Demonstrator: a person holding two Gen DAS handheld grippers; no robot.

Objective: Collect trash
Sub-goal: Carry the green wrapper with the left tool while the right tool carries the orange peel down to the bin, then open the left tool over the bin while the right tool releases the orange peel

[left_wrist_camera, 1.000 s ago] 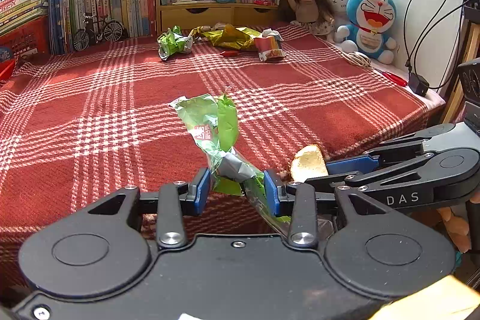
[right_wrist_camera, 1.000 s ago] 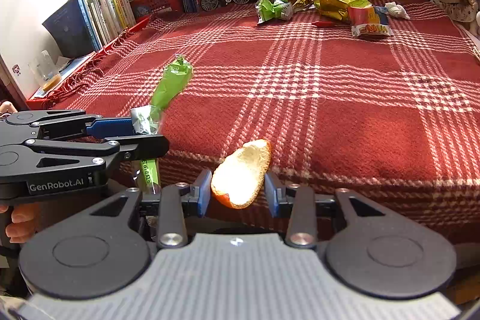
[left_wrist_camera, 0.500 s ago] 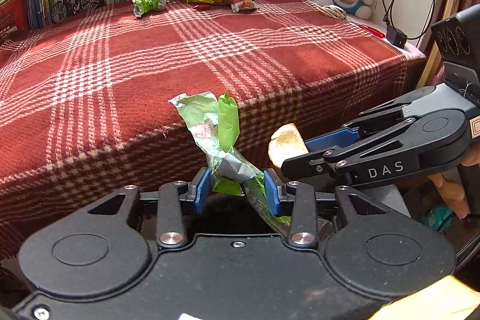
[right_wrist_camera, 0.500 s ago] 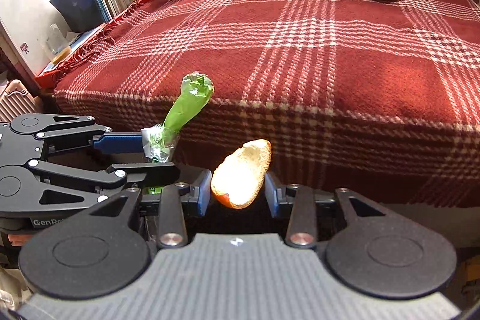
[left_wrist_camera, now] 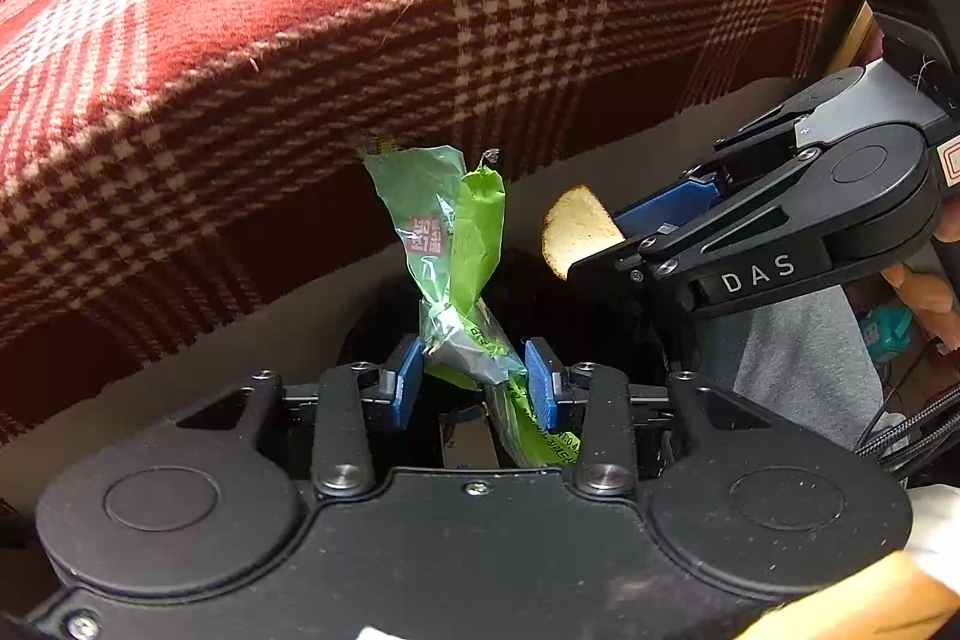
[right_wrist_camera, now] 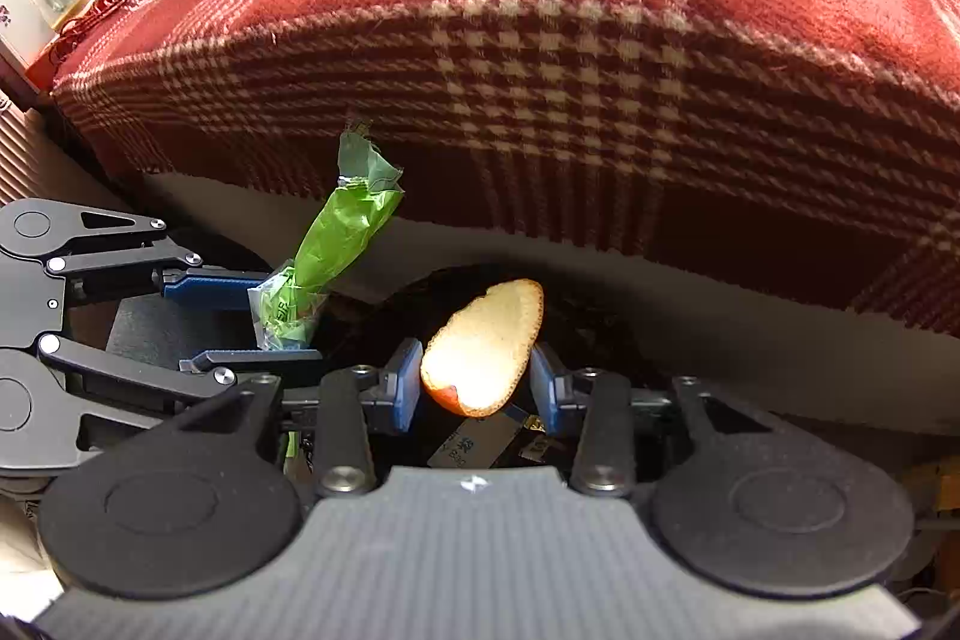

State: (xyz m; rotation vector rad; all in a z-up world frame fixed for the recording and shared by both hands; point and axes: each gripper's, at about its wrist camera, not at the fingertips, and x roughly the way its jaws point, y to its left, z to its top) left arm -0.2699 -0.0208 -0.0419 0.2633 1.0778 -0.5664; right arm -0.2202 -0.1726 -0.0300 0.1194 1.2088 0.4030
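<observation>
Green wrapper (left_wrist_camera: pixel 462 274) sits clamped between the left gripper's (left_wrist_camera: pixel 474 379) pads, sticking up toward 12 o'clock; the right gripper (right_wrist_camera: pixel 474 382) pinches a peel (right_wrist_camera: pixel 486 346).

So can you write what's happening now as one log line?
left gripper: shut on green wrapper | right gripper: shut on peel | both over dark bin

Both the left gripper (left_wrist_camera: pixel 474 381) and right gripper (right_wrist_camera: pixel 474 387) have dropped below the blanket (left_wrist_camera: pixel 360 10) edge, seemingly over a dark bin (right_wrist_camera: pixel 588 334)

Right claw (right_wrist_camera: pixel 474 388) clamps peel (right_wrist_camera: pixel 483 346); left claw (right_wrist_camera: pixel 282 319) clamps green wrapper (right_wrist_camera: pixel 336 244).
</observation>
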